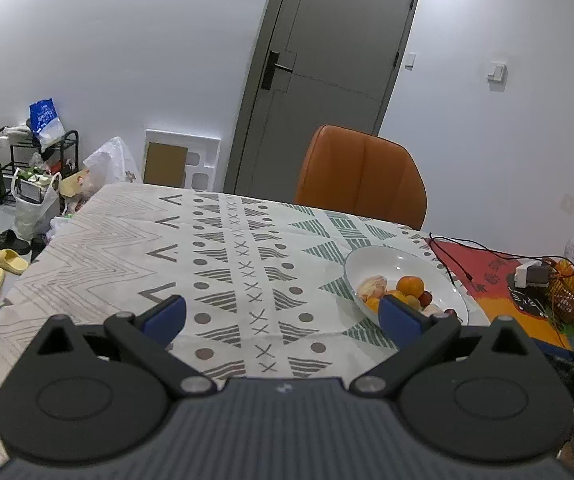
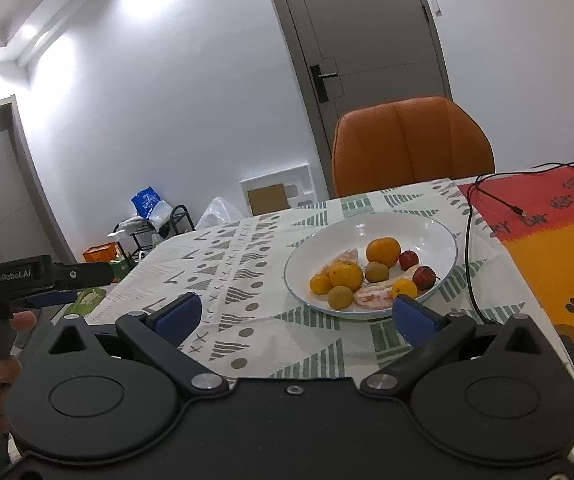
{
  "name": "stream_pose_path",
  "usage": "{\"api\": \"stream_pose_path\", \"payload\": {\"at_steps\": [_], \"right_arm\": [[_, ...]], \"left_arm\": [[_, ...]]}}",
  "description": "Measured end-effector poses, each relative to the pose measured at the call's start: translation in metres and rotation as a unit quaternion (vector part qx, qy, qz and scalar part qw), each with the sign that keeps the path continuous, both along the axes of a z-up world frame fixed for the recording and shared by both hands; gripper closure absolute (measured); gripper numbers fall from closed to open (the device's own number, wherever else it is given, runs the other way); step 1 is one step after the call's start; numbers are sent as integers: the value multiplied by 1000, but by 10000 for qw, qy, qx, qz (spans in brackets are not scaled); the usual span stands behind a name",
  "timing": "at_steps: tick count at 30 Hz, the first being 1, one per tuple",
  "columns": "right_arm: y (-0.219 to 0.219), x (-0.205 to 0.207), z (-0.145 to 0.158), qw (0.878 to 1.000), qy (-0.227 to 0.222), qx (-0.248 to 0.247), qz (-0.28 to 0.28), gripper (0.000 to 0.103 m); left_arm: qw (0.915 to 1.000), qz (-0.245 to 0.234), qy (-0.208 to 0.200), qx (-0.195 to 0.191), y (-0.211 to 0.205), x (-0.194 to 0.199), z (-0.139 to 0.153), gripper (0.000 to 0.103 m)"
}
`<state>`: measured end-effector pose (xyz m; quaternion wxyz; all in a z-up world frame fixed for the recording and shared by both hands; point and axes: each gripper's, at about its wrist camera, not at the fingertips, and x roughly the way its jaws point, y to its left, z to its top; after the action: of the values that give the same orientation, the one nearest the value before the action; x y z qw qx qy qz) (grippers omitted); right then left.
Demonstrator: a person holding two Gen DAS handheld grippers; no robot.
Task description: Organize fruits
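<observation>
Right gripper [image 2: 295, 316] and left gripper [image 1: 283, 316] hover spread apart and empty above the desk [image 2: 247, 280]. No fruit is grasped; next, reach into the bowl [image 2: 439, 236] for an orange [image 2: 383, 250].

Fruits [image 2: 346, 275] in plate [image 2: 439, 236] on table [image 2: 247, 248], chair [image 2: 411, 144] behind, cable [image 2: 469, 248] right of plate.
</observation>
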<state>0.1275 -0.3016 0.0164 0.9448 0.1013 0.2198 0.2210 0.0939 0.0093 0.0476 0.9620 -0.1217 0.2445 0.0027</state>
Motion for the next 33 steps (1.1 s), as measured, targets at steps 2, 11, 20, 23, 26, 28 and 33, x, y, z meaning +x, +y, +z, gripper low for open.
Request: {"api": "stream_pose_path", "payload": {"at_steps": [2,11,20,23,26,28,33], "right_arm": [[-1,-4,1,10000,-34,2,-1,0],[-4,-21,4,10000,-46,-16,36,0],[-7,-38,7,9999,-1,-1,162,0],[-6,-45,8,9998,-78,-79,179,0],[-8,-49,7,9997,-56,-123,222,0],[-10,-50,5,9997,-25,-123,220,0],[-15,-48,2,9998,44,-72,193,0]], "left_arm": [[10000,-3,-10,53,0,-5,0,1],[9996,-112,-87,234,-2,-29,3,1],[9989,-18,-154,439,-2,-49,4,0],[9986,-40,-163,500,-2,-53,4,0],[9986,-25,-184,504,1,-56,5,0],[9987,12,-166,491,2,-57,4,0],[9985,52,-174,517,4,-58,2,0]]}}
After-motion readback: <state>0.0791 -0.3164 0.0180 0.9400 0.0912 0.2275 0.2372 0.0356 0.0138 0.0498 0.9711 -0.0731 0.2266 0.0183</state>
